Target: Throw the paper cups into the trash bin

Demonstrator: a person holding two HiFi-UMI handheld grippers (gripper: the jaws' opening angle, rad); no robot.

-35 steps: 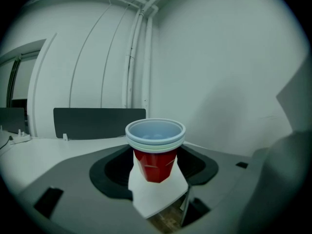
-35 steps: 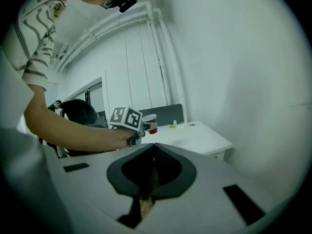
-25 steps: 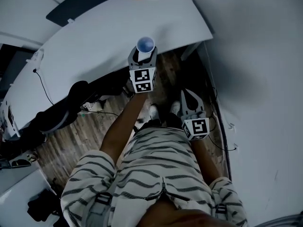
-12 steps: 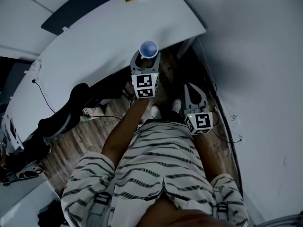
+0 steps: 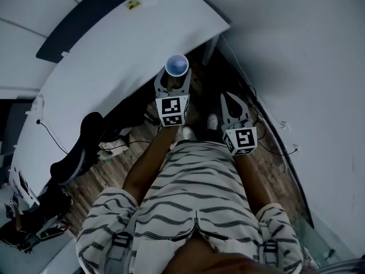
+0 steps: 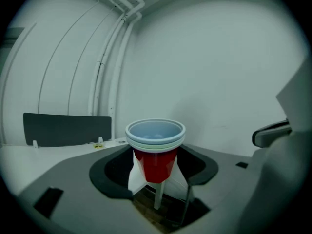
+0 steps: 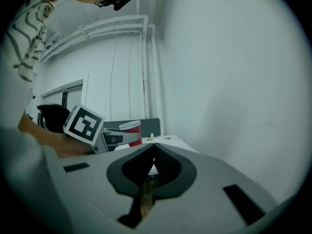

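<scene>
While left tongs (image 5: 175,79) clench one nested stack of red paper cups (image 6: 155,155), right tongs (image 5: 230,99) sit clenched, empty.

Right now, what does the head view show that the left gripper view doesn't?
Only the head view shows the right gripper, the striped shirt and the wood floor. Only the left gripper view shows that the cups are red-sided with stacked rims, plus the wall pipes. Both show the cups held in the left gripper, and the white desk.
</scene>
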